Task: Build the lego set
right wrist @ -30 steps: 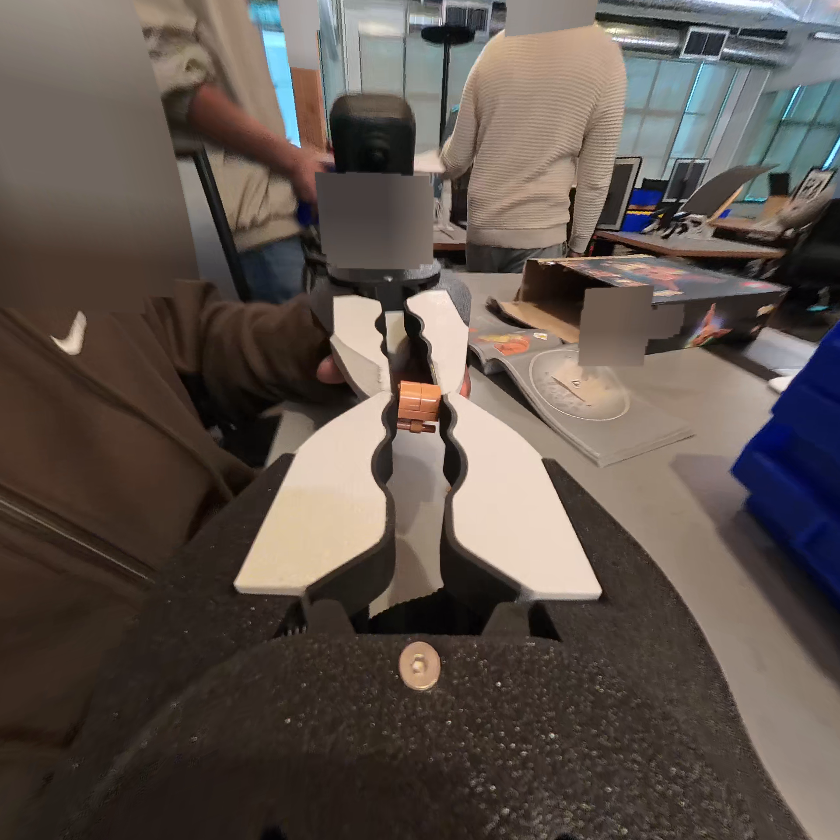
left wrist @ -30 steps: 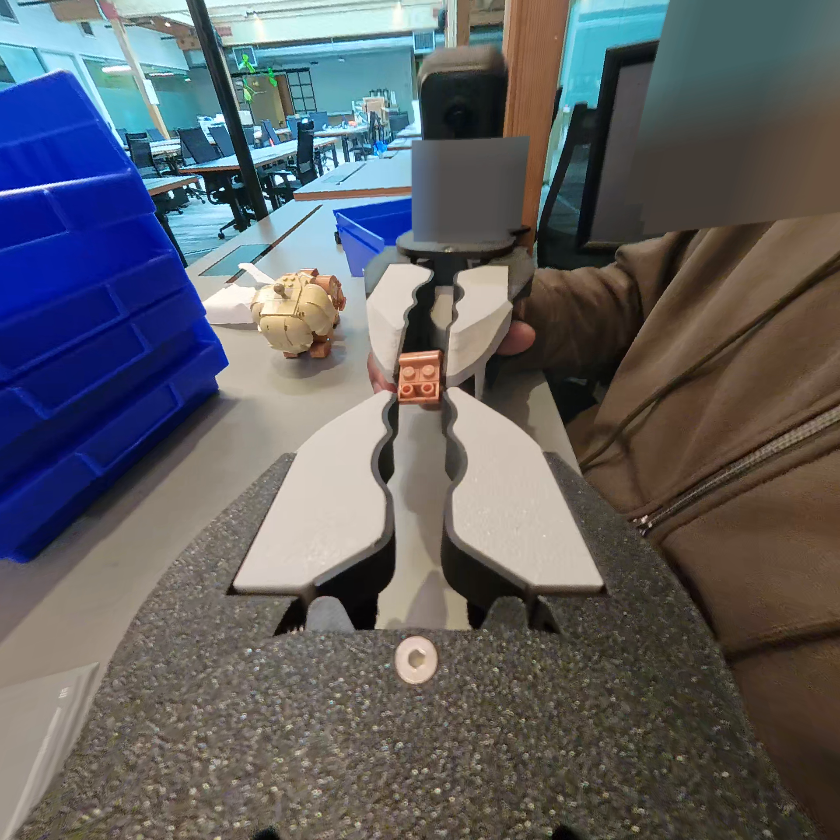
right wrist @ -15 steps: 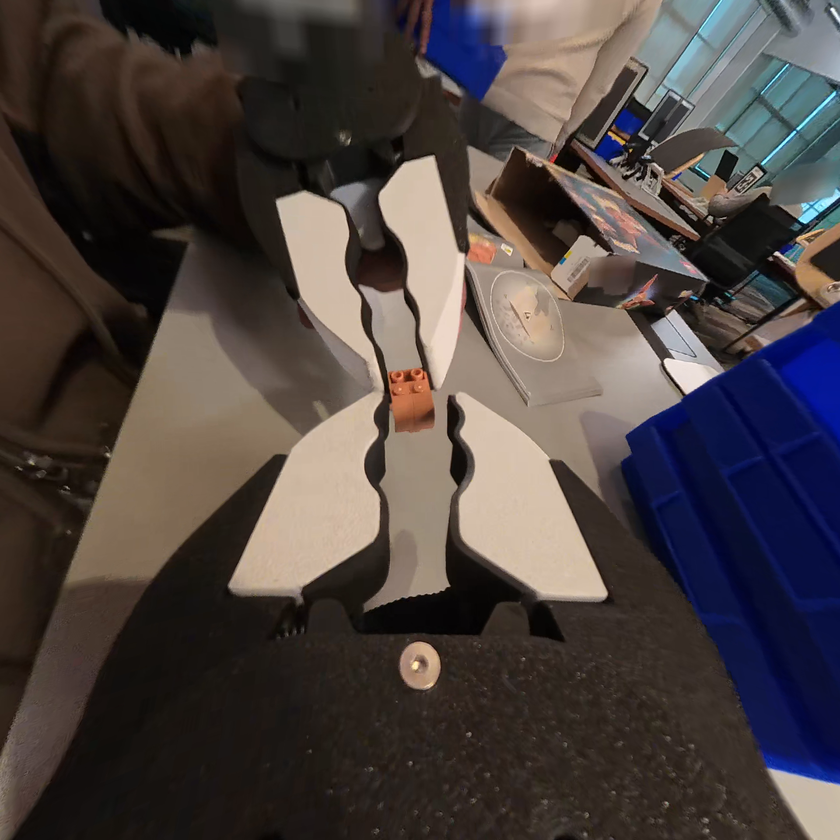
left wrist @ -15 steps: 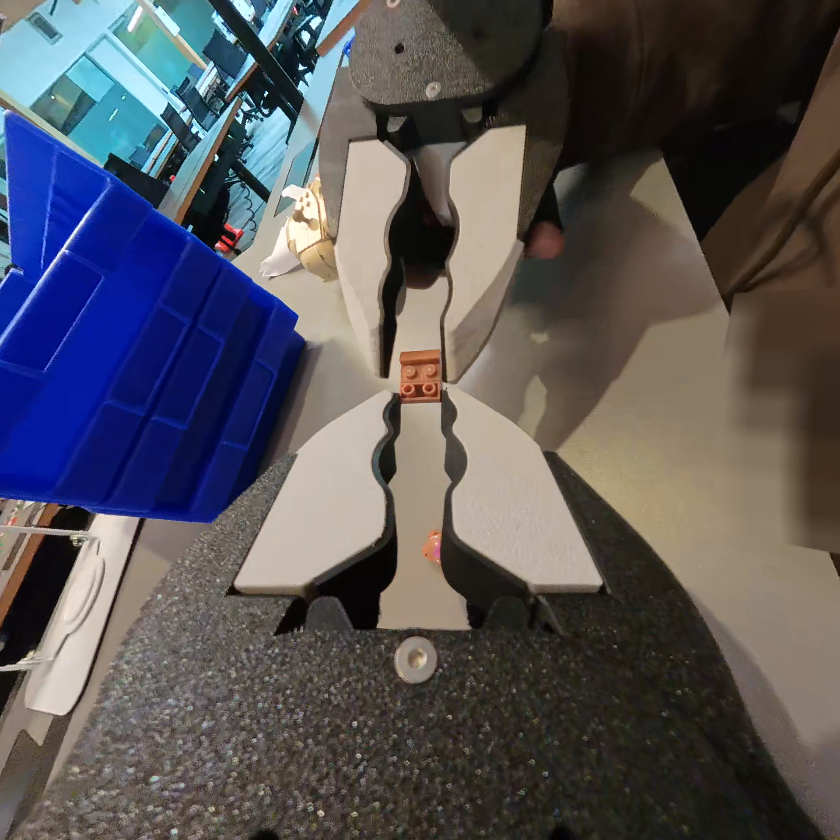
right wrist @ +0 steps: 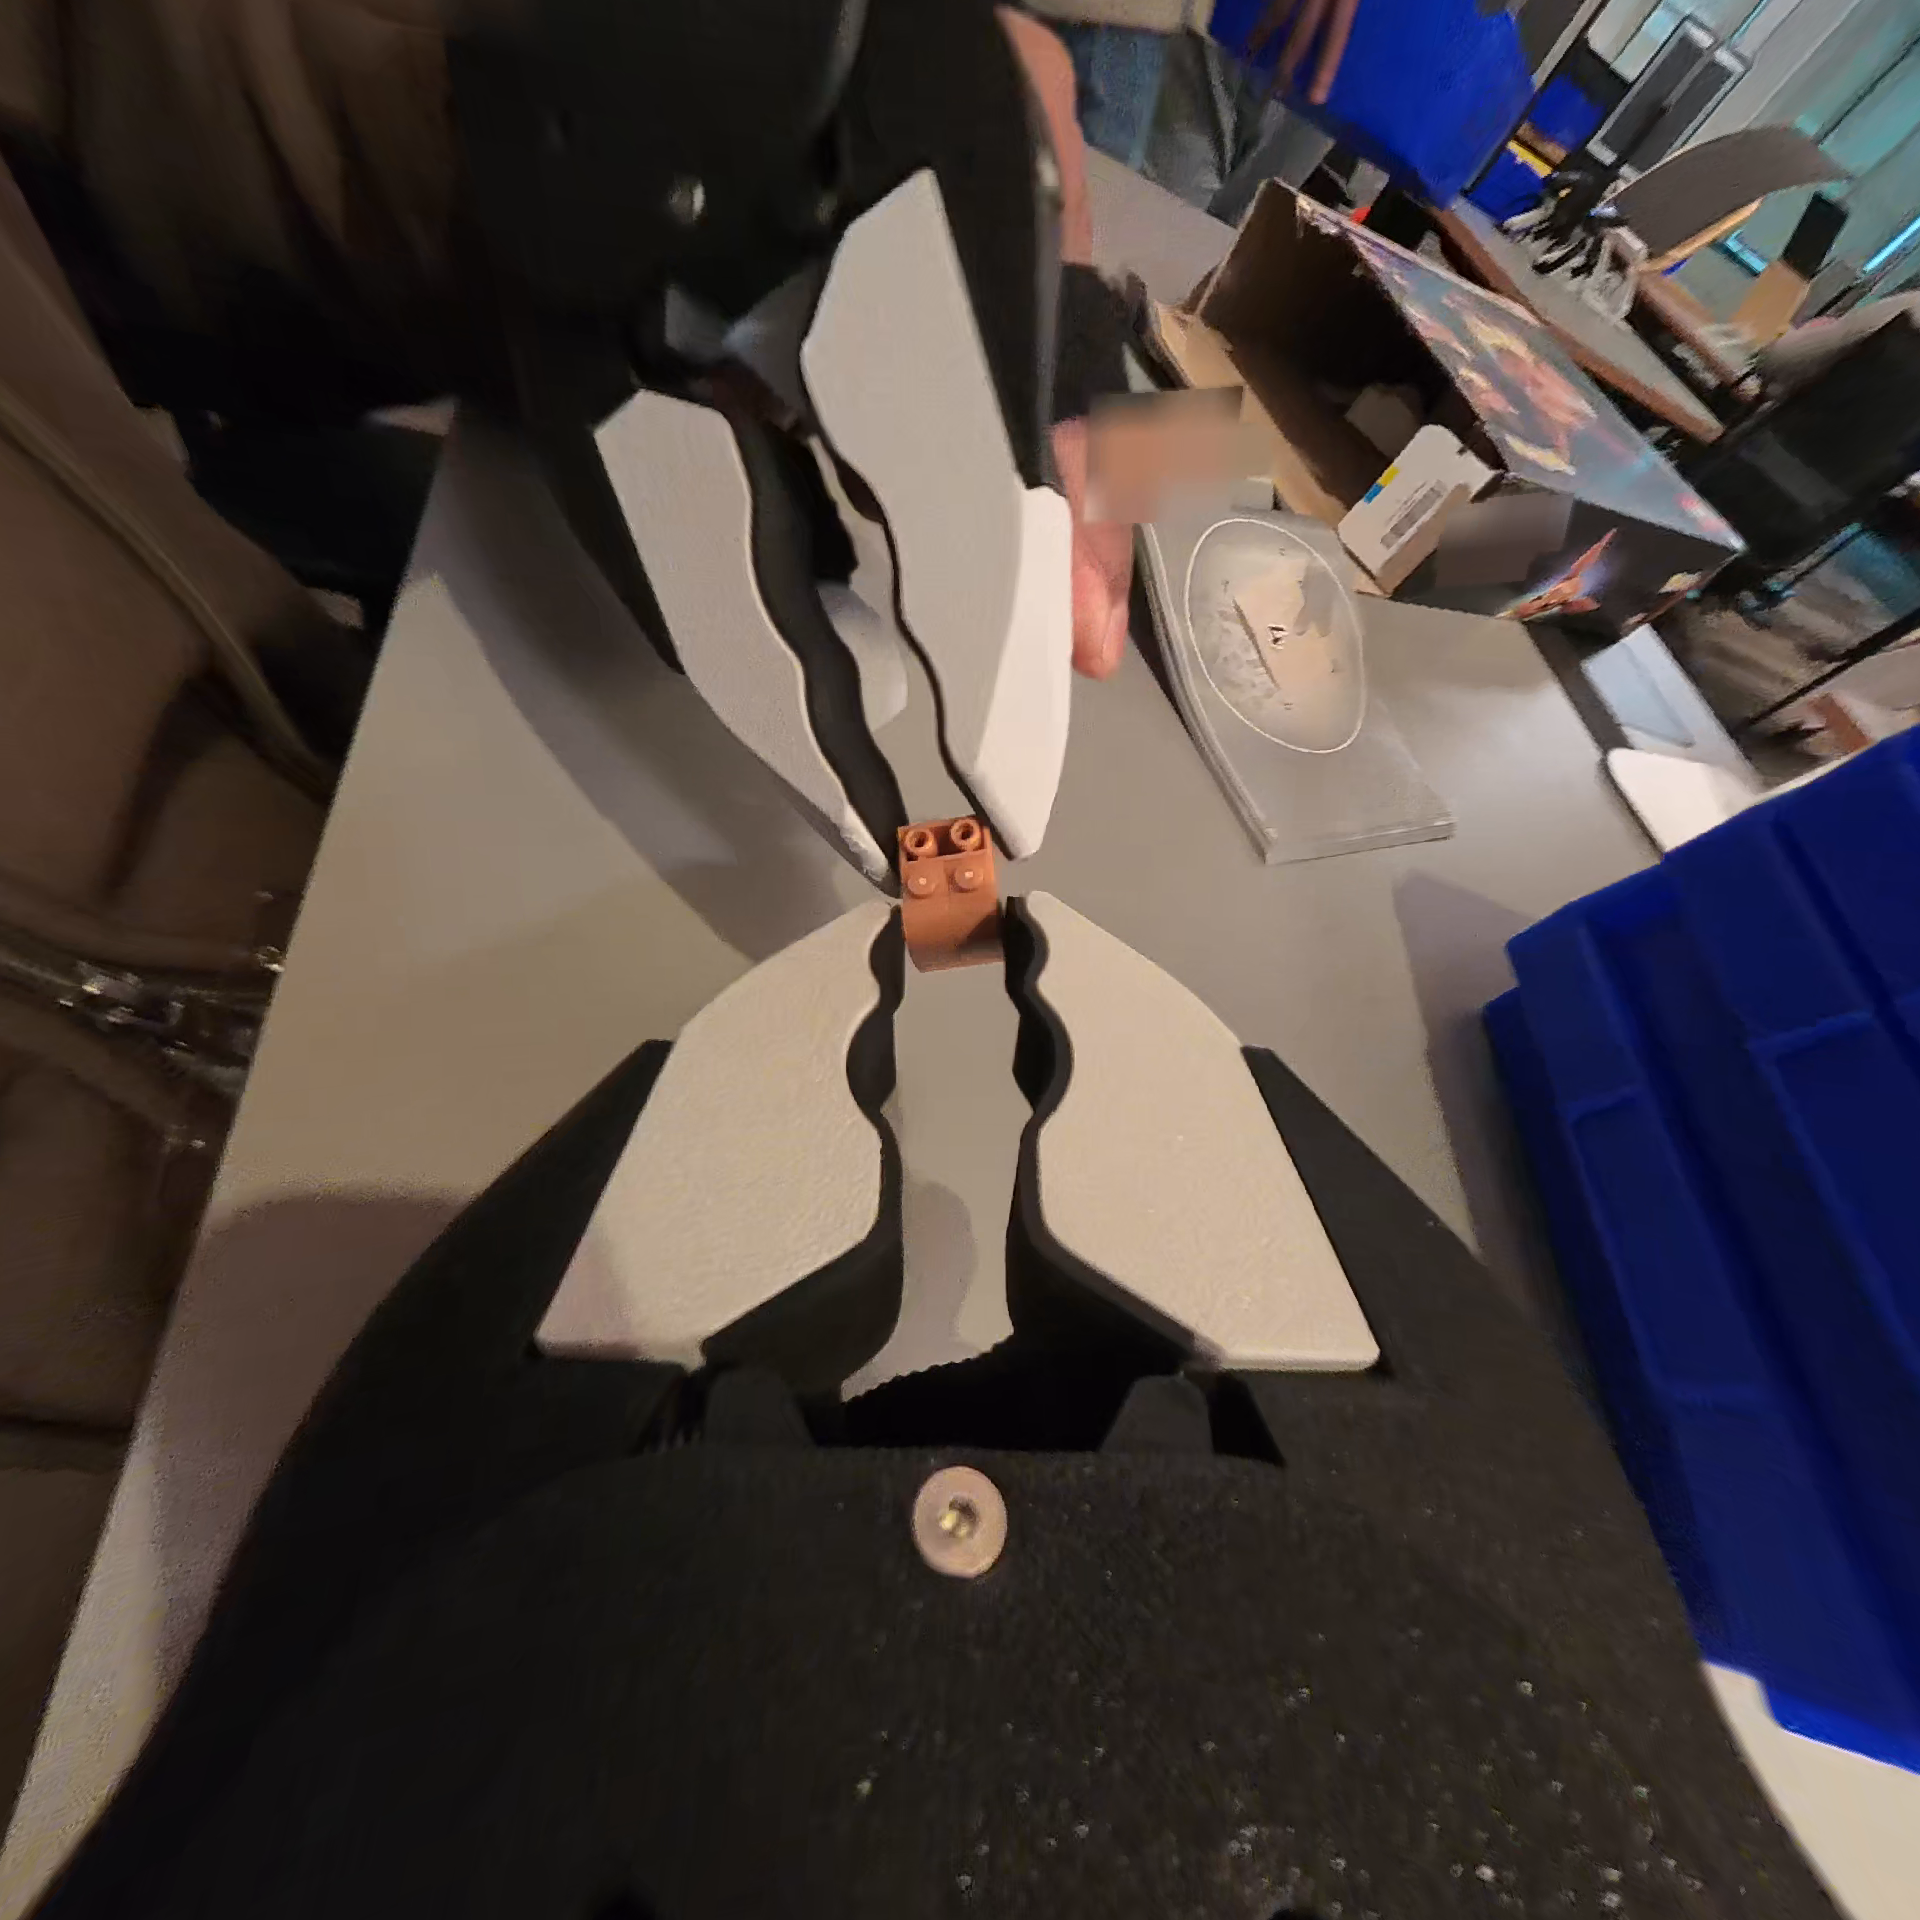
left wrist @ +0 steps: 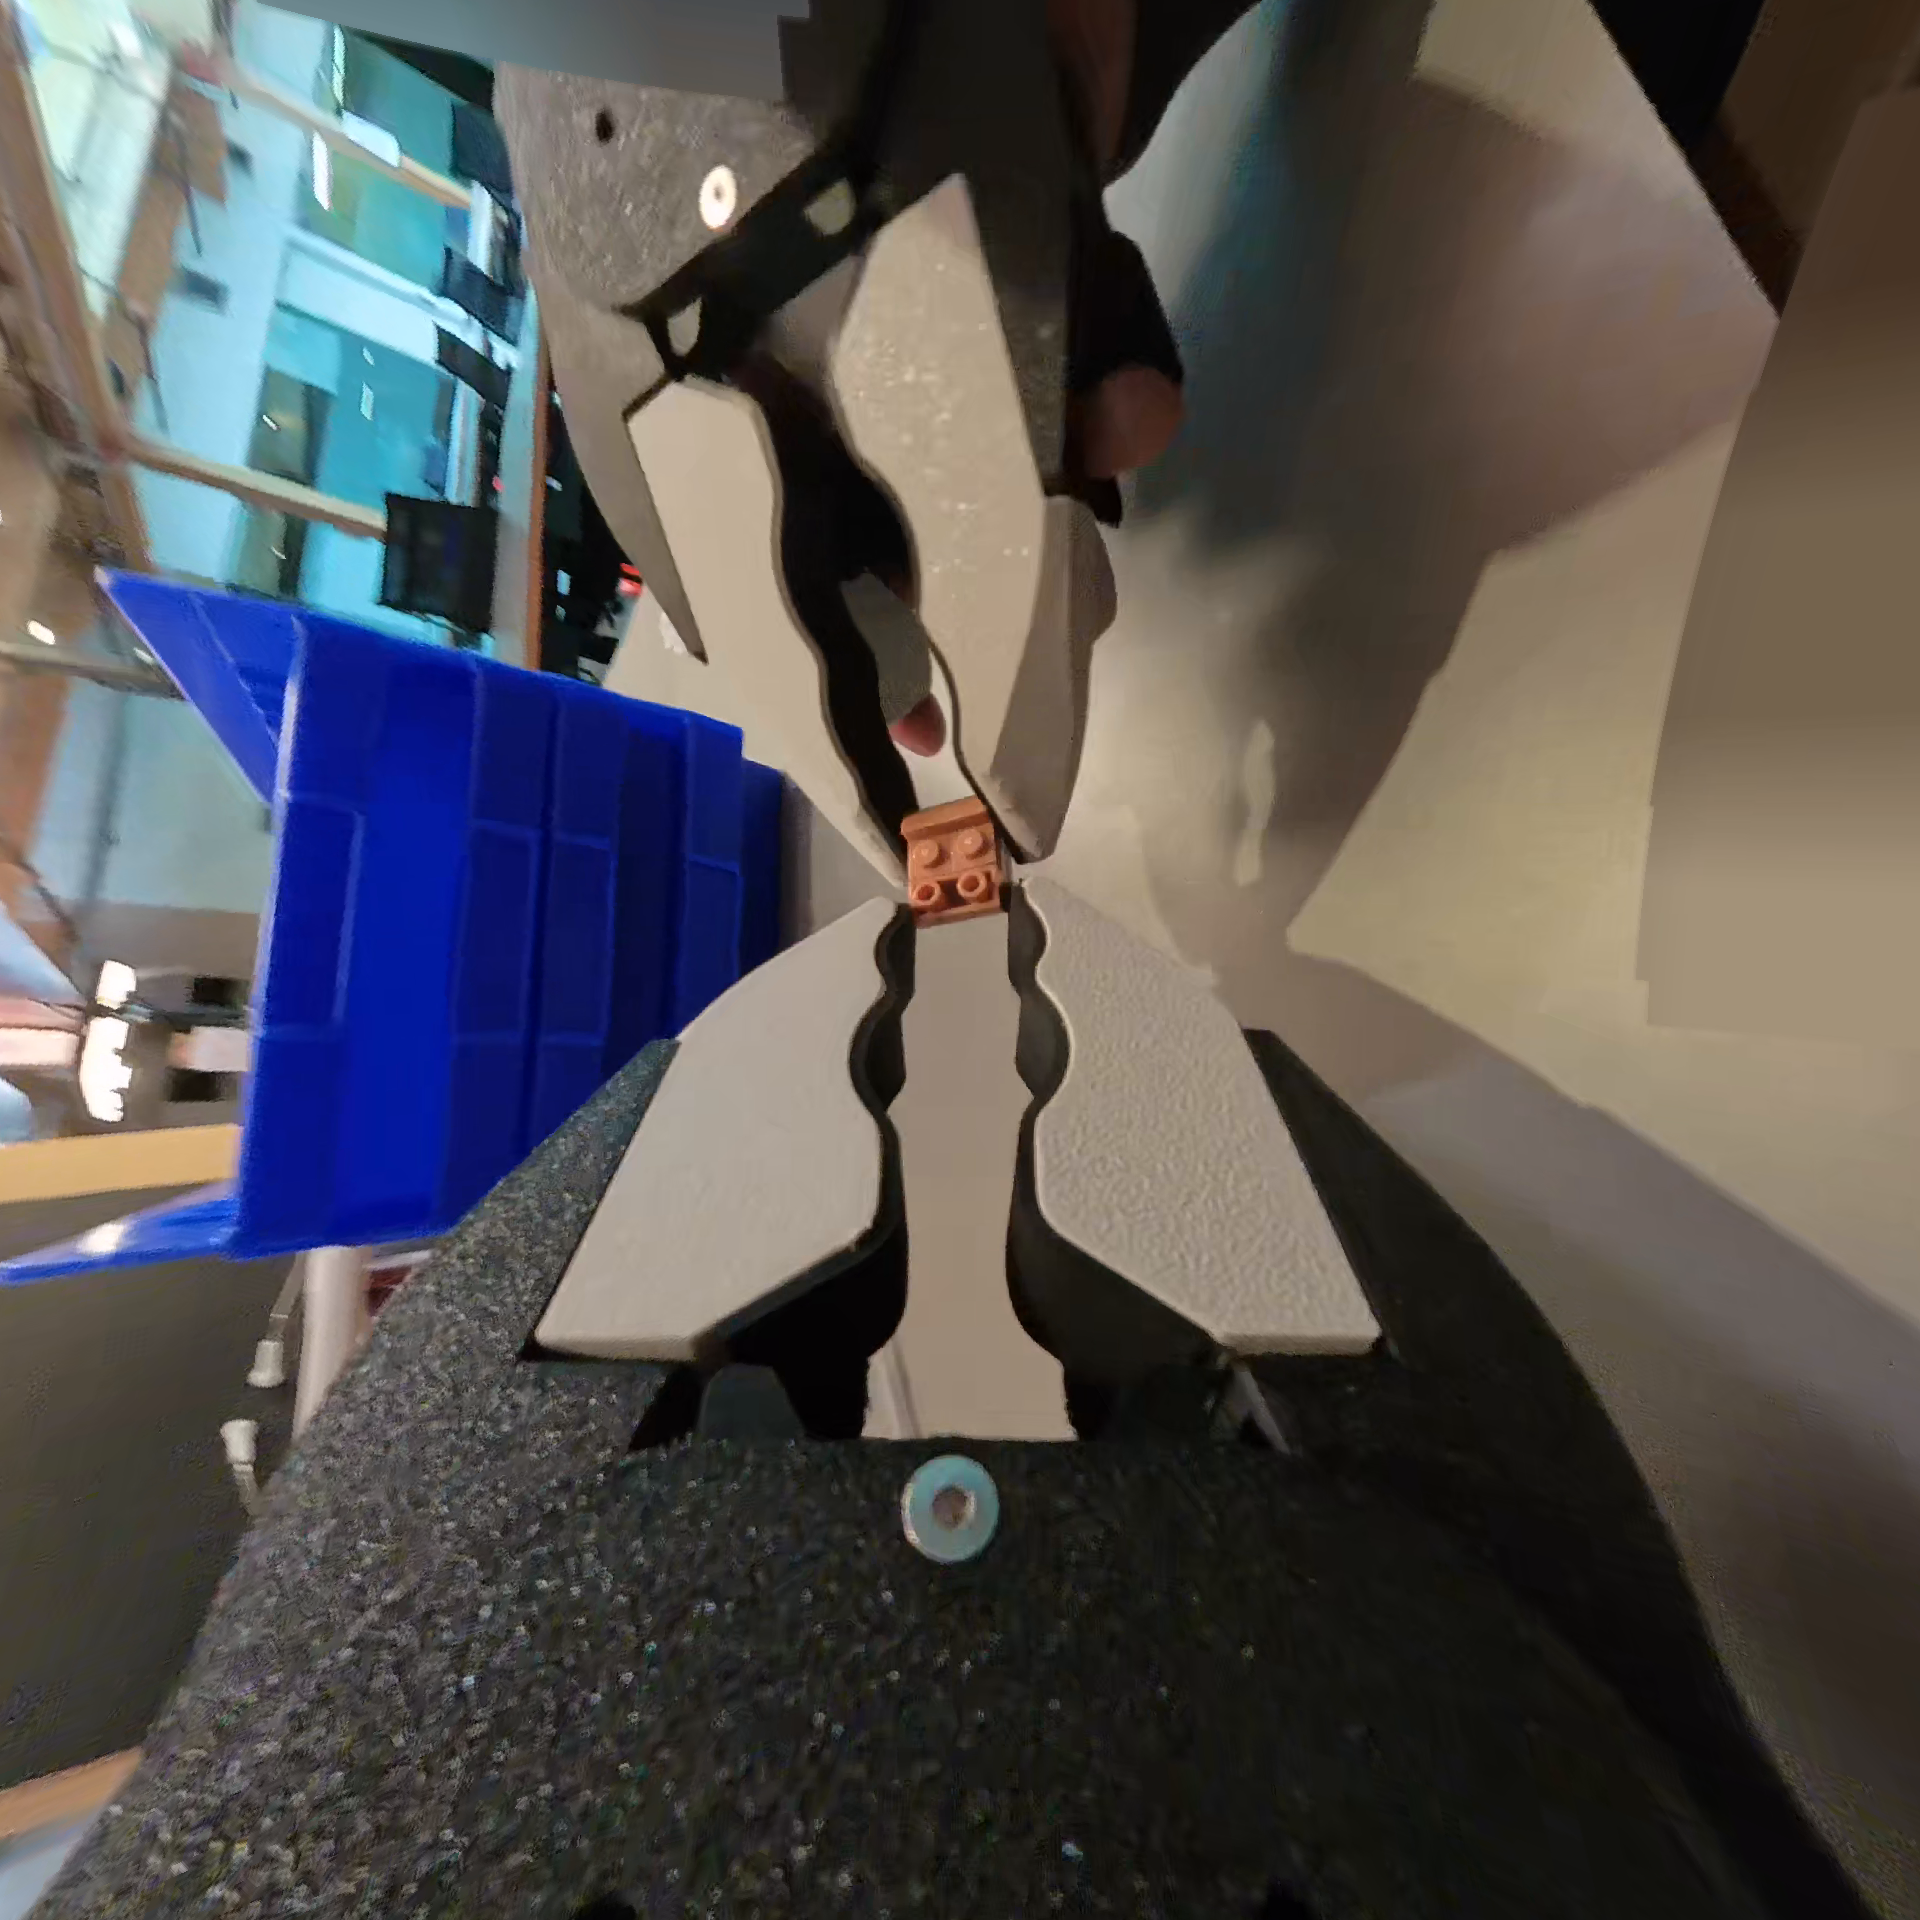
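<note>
A small reddish-brown lego assembly (left wrist: 953, 865) with studs showing hangs above the grey table (right wrist: 520, 883), pinched from opposite ends by both grippers, which meet tip to tip. My left gripper (left wrist: 961, 906) is shut on its near end in the left wrist view. My right gripper (left wrist: 961, 831) comes in from above there. In the right wrist view, my right gripper (right wrist: 951, 916) is shut on the rounded brown part (right wrist: 948, 930). My left gripper (right wrist: 948, 847) is shut on the studded part beyond it. A person's fingers (right wrist: 1096, 613) show behind the far gripper.
Stacked blue bins stand to the left in the left wrist view (left wrist: 499, 935) and to the right in the right wrist view (right wrist: 1714, 1195). A grey instruction booklet (right wrist: 1288, 675) and an opened cardboard set box (right wrist: 1455, 343) lie on the table beyond. A brown hooded jacket (right wrist: 104, 623) is close on the left.
Both grippers have tilted down and rolled, so the views now look onto the table. The brown pieces stay pinched between the tips. The tan lego figure has left the view.
</note>
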